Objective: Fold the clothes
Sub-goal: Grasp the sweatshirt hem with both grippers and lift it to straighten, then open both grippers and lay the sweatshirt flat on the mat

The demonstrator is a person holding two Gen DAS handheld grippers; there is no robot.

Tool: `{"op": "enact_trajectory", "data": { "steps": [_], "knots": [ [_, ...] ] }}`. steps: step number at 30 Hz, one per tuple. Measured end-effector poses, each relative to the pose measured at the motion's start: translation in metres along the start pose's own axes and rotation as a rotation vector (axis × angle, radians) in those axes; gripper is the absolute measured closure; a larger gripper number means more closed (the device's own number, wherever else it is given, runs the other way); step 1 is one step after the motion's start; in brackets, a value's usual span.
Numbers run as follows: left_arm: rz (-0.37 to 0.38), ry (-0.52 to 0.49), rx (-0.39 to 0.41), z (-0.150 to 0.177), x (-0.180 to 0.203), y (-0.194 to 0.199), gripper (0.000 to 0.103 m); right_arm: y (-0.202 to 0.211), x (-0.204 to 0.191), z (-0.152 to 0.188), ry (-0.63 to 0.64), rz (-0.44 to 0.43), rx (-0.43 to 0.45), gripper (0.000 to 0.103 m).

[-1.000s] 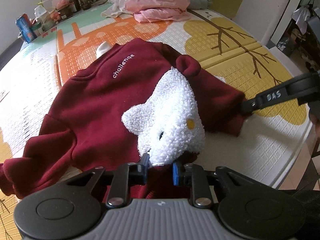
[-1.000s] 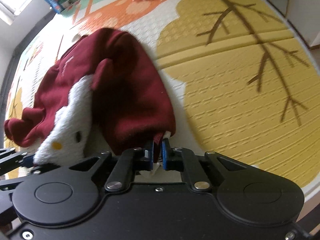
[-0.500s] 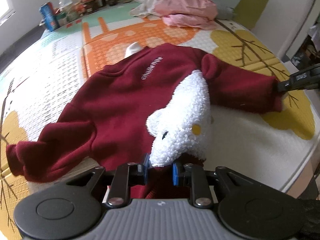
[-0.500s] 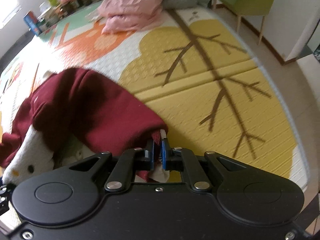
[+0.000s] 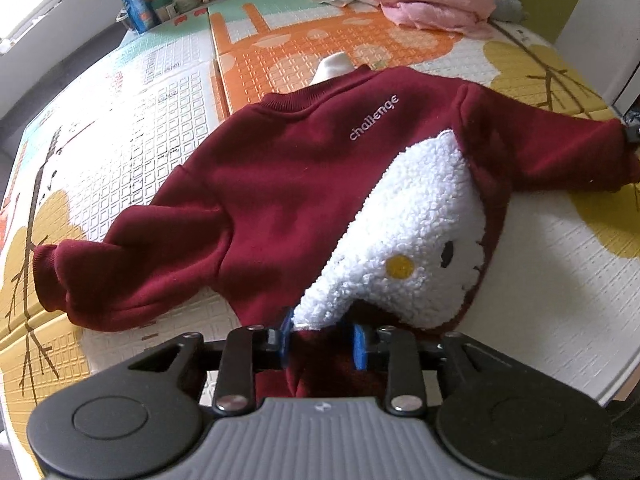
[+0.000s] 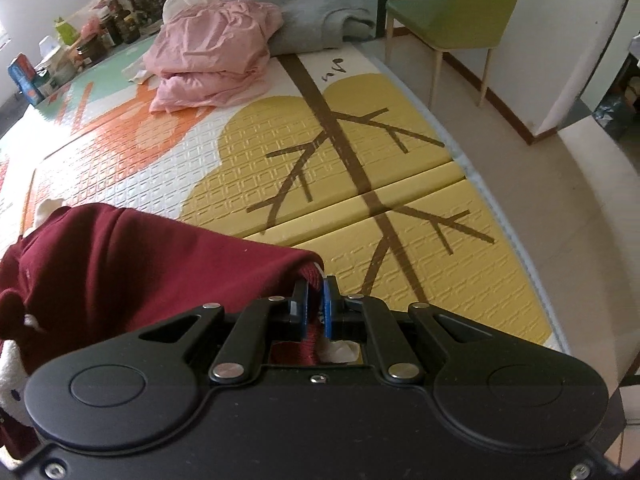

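Note:
A dark red sweater (image 5: 300, 184) with a white fleece cat face (image 5: 408, 240) lies front up on the patterned play mat (image 5: 160, 128), its sleeves spread to both sides. My left gripper (image 5: 323, 340) is at the bottom hem; its jaws are opening, and the bunched hem still fills the gap between the pads. My right gripper (image 6: 316, 308) is shut on the cuff of the sweater's (image 6: 120, 264) sleeve and holds it stretched out over the yellow tree print. Its tip (image 5: 632, 132) shows at the right edge of the left wrist view.
A heap of pink clothes (image 6: 212, 60) and a grey blanket (image 6: 316, 12) lie at the far end of the mat (image 6: 320, 160). Cans and bottles (image 5: 140, 4) crowd the far left corner. A green chair (image 6: 460, 12) stands on the floor past the mat's right edge.
The right gripper has drawn the sleeve out to the right, so the sweater lies spread wider. The left gripper's pads stand further apart, with the hem still between them.

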State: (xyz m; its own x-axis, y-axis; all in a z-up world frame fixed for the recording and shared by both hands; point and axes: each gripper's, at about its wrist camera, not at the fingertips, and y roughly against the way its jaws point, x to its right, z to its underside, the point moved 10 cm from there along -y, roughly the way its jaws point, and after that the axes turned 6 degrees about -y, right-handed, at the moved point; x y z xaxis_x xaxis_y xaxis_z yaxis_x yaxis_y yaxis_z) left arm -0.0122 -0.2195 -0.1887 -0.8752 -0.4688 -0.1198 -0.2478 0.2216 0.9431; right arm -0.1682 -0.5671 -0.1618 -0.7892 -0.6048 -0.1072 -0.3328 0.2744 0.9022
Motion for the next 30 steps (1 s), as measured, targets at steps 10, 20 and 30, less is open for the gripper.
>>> {"op": "enact_trajectory", "data": {
  "steps": [10, 20, 30],
  "knots": [
    [-0.014, -0.001, -0.042, 0.000, -0.009, -0.022, 0.047, -0.016, 0.002, 0.004, -0.034, 0.015, -0.022, 0.093],
    [-0.029, 0.006, -0.037, -0.004, -0.013, -0.013, 0.036, 0.004, -0.007, -0.003, -0.030, -0.002, 0.026, 0.080],
    [-0.018, -0.028, 0.027, -0.016, -0.004, 0.017, 0.036, 0.049, -0.058, 0.001, 0.046, -0.143, 0.062, 0.077]
  ]
}}
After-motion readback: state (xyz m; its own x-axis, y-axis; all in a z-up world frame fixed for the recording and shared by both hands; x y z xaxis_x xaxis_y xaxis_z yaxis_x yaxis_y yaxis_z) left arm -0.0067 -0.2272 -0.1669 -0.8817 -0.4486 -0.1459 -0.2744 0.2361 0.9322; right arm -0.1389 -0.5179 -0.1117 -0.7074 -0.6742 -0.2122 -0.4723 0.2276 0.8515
